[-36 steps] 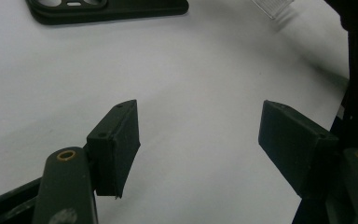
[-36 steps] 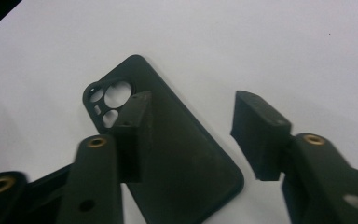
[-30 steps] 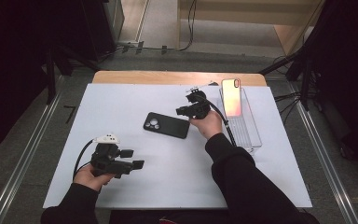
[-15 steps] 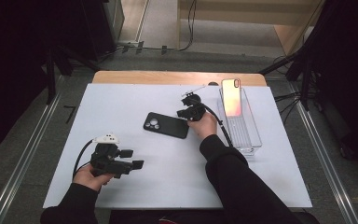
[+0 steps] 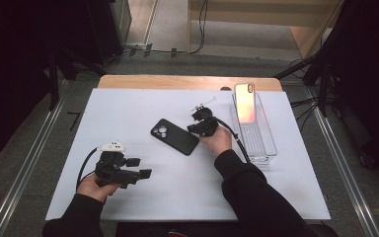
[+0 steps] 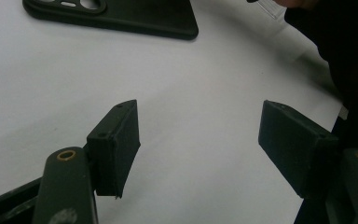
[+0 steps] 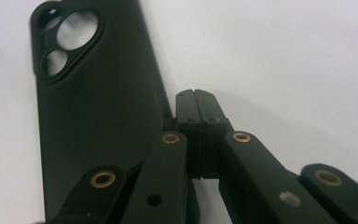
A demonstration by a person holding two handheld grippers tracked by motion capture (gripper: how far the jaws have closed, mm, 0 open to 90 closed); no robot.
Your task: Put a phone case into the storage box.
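Nearest the person, at about seven o'clock on the white counter (image 5: 143, 106), the left tool (image 5: 145, 173) sits in the left hand (image 5: 94, 183), pointing toward three o'clock. Its jaws are spread wide with only bare counter surface between them, as the left gripper view shows (image 6: 198, 140); a black cable loops from its back toward nine o'clock.

Farther in, near the middle of the counter, a black phone case (image 5: 174, 136) lies flat, its camera cutout toward eleven o'clock and its long edge slanting toward five o'clock. In the left gripper view the case (image 6: 121, 16) lies well apart from the open jaws.

Just beside the case at three o'clock, the right tool (image 5: 191, 129) is held in the right hand (image 5: 219, 140), with a dark sleeve behind it. In the right gripper view its jaws are pressed together with nothing between them, their tips (image 7: 196, 100) just beside the right-hand long edge of the case (image 7: 100, 116); whether they touch it I cannot tell.

Farthest, at about two o'clock, a clear rectangular tray (image 5: 264, 148) holds a phone (image 5: 246, 102) leaning at its far end.
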